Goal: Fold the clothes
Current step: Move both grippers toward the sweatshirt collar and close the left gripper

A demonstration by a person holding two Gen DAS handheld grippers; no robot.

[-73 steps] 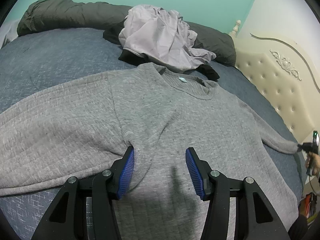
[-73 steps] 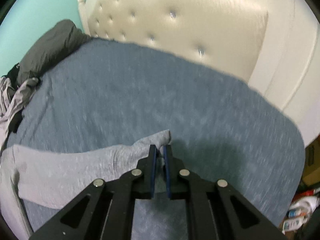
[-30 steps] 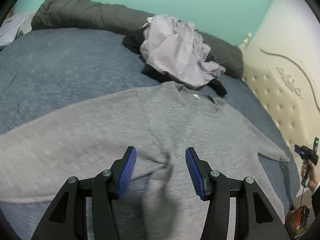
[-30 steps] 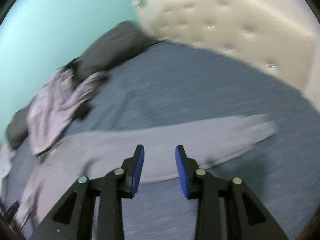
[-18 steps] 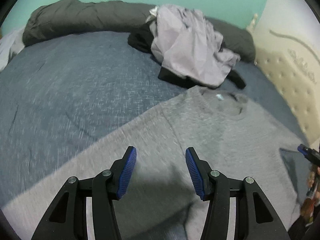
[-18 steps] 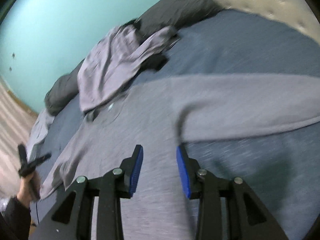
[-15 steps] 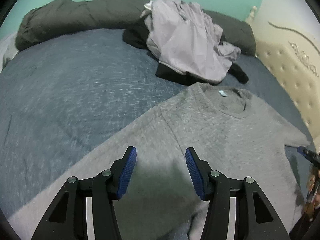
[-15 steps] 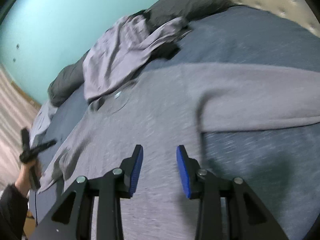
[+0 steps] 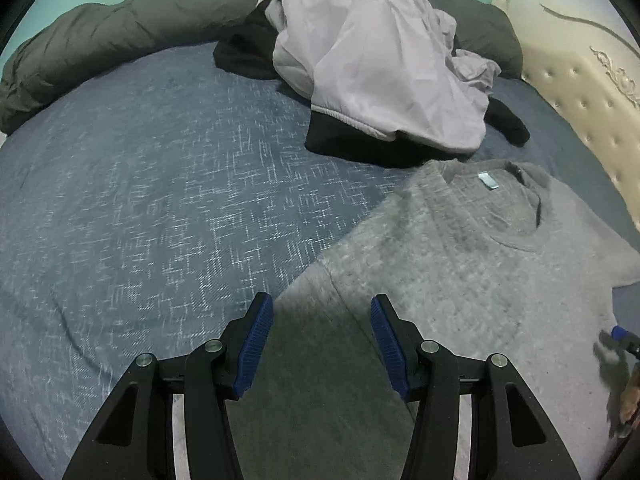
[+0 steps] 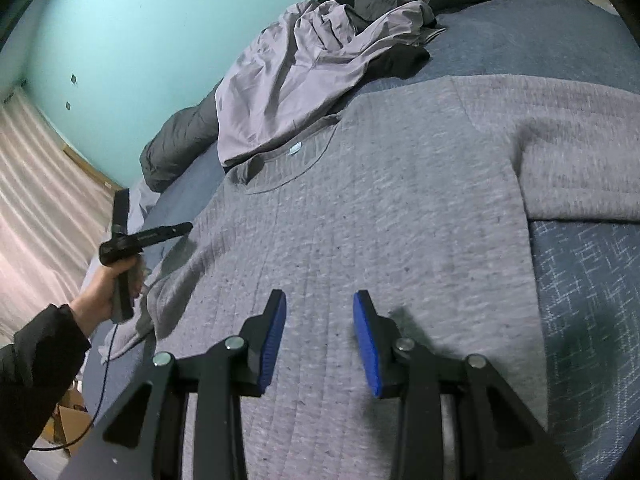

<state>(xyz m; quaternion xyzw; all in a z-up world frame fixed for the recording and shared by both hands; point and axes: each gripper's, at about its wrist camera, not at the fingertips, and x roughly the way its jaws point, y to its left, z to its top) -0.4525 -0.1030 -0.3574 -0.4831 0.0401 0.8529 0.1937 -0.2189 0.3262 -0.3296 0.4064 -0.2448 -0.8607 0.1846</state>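
— Sweater [image 10: 380,208]? Flat on the bed [image 9: 160,200], neck beside the purple clothes [image 9: 380,64] (all crumpled).
— Left gripper [image 9: 322,340]? Over the sleeve, fingers apart, holding nothing.
— Right gripper [image 10: 320,338]? Over the sweater's middle, narrower gap, empty too.

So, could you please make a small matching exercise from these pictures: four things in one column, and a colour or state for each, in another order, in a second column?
Things:
1. sweater
2. crumpled garment
3. left gripper
4. bedspread

Descriptions:
A. blue, with a pale crosshatch pattern
B. light lilac, heaped near the dark duvet
C. grey, spread flat with the neck label showing
D. open, holding nothing, above a sleeve

Pairs: 1-C, 2-B, 3-D, 4-A
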